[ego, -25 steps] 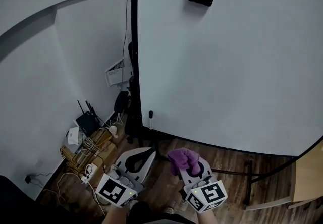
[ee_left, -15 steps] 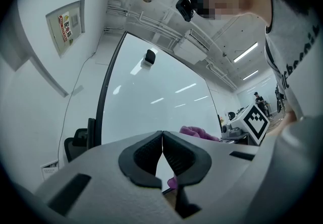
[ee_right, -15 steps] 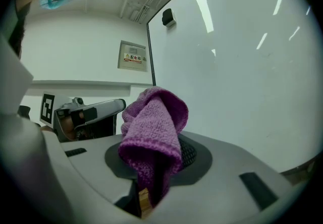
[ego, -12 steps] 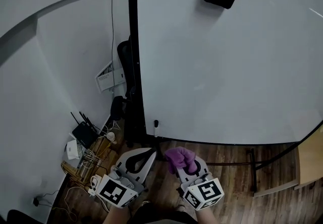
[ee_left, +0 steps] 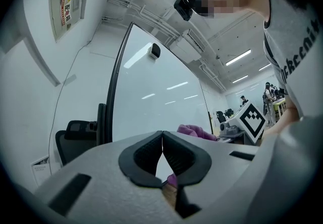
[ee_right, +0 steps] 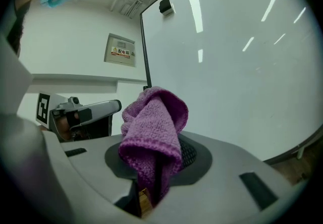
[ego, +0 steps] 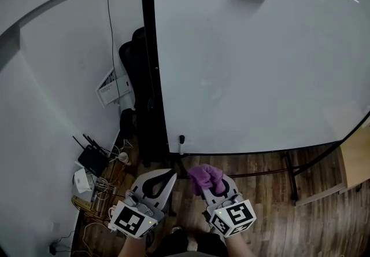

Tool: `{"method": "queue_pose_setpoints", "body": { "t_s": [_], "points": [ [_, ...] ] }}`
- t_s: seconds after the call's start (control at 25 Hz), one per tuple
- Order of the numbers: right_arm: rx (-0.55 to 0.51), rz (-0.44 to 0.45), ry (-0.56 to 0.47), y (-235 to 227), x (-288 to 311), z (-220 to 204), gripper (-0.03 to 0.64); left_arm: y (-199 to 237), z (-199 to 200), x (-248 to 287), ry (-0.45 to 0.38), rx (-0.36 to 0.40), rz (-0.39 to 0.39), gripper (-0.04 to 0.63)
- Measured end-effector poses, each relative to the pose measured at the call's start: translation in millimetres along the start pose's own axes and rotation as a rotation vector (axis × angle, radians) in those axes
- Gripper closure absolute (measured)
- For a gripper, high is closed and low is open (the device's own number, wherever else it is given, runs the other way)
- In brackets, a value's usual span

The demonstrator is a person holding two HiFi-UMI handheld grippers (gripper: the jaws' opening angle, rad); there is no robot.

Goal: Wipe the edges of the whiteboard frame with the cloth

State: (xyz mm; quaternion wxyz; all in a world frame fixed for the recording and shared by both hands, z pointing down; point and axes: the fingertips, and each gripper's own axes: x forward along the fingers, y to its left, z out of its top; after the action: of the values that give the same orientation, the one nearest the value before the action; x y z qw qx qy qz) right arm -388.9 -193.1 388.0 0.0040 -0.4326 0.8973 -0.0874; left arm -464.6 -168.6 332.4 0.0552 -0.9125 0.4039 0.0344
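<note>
Pre-wipe step judged: cloth [ee_right: 154, 127] is clamped in right gripper [ego: 213, 185]; left gripper [ee_left: 162, 140] jaws are together, empty. Cloth must be brought onto whiteboard frame [ego: 148, 7]

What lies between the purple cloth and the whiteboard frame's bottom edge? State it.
Nothing: the head view shows only wood floor between the cloth in the right hand-held gripper and the whiteboard frame's bottom edge.
</note>
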Motion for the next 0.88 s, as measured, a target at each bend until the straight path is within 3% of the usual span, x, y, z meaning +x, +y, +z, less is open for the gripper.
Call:
{"method": "queue_pose_setpoints", "body": {
  "t_s": [0.44, 0.88],
  "points": [
    [0.053, -0.062, 0.088, -2, 30, -53, 0.525, 18, -37, -9, 0.042, -0.066, -0.033, 0.578],
    [0.081, -0.085, 0.183, -5, 69, -123, 0.525, 28, -69, -19, 0.077, -0.064, -0.034, 0.578]
  ]
}}
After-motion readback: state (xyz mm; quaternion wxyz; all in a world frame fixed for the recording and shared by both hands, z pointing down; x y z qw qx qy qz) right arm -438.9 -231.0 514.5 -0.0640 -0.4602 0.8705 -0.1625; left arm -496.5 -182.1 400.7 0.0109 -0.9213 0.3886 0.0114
